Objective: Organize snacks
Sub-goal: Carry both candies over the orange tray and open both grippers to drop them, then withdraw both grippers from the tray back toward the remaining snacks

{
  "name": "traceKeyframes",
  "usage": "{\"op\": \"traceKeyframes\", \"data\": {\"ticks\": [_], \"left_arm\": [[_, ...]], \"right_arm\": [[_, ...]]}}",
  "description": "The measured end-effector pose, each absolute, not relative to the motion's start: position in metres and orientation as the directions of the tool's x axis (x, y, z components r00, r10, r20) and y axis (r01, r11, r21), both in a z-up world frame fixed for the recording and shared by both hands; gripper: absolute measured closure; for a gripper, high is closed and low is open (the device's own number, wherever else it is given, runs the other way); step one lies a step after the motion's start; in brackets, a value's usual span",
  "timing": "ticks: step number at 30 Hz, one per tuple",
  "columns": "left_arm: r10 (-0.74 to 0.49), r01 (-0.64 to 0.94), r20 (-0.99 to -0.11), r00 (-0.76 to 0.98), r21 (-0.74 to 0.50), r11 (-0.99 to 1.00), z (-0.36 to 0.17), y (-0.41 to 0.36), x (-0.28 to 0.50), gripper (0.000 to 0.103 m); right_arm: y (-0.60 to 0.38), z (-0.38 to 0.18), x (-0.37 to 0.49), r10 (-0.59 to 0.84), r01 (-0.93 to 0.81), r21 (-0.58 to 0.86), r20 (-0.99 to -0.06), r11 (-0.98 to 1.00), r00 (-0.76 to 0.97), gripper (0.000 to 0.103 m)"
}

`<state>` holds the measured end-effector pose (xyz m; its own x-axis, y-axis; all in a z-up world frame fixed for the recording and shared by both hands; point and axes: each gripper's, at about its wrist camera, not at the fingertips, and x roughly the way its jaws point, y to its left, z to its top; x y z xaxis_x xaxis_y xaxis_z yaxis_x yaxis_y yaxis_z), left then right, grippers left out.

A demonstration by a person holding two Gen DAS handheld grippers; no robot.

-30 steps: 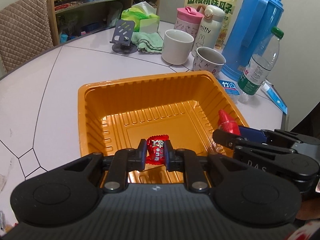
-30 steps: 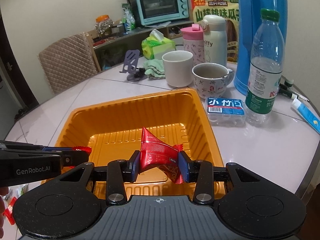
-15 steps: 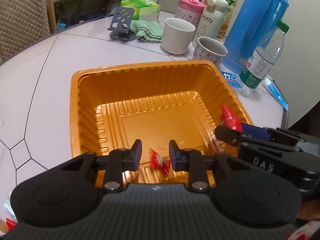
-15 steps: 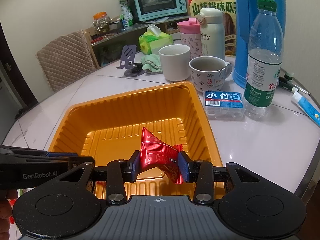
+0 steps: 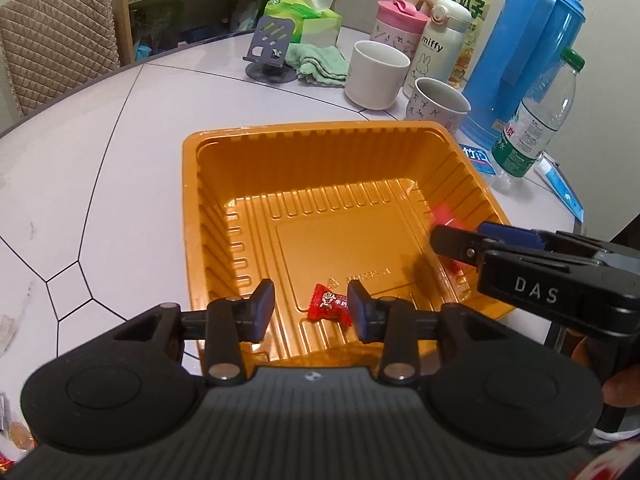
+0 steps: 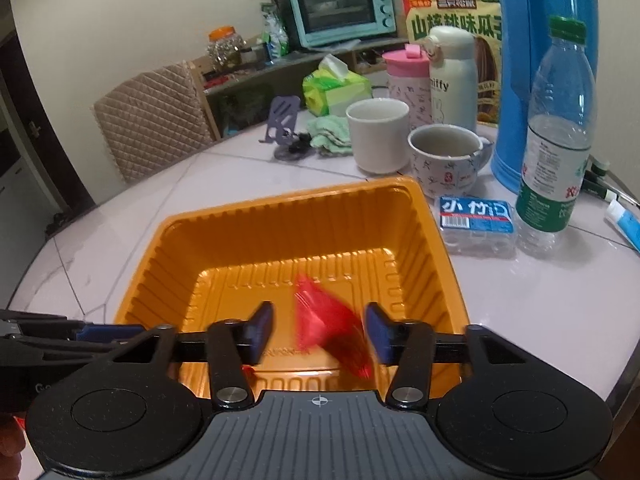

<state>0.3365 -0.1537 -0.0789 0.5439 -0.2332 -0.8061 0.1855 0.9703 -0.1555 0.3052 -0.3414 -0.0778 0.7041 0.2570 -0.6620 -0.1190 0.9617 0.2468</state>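
A small red candy (image 5: 329,306) lies on the floor of the orange tray (image 5: 192,208), near its front wall. The left gripper (image 5: 311,308) hangs level just above it, jaws spread with the candy in the gap, touching neither. A larger red packet (image 6: 329,328) shows as a blur between the spread jaws of the right gripper (image 6: 319,330), over the tray's near right part; neither jaw presses it. The tray sits on the white surface (image 5: 120,152), mugs and bottles beyond it.
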Motion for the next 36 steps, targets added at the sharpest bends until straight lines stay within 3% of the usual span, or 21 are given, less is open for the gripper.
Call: {"op": "traceKeyframes", "data": {"ticks": [1,3,9,36], "left_arm": [[-0.233,0.184,-0.804,0.548,-0.155,0.971,-0.078,-0.152,0.335,0.061],[-0.226,0.181,-0.8,0.556,-0.149,0.972,-0.075,-0.15,0.33,0.057],[-0.225,0.182,-0.792,0.567,-0.146,0.972,-0.066,-0.141,0.315,0.051],[-0.189,0.113,-0.773,0.605,-0.152,0.982,-0.037,-0.075,0.202,0.047]], "right_arm": [[-0.341,-0.076,0.303,0.254,-0.12,0.245,-0.65,0.962,0.716,0.036],[-0.34,-0.072,0.301,0.252,-0.123,0.241,-0.637,0.963,0.728,0.033],[-0.346,-0.065,0.288,0.257,-0.102,0.268,-0.647,0.958,0.718,0.032],[-0.323,-0.039,0.187,0.342,-0.143,0.339,-0.652,0.93,0.677,0.032]]}}
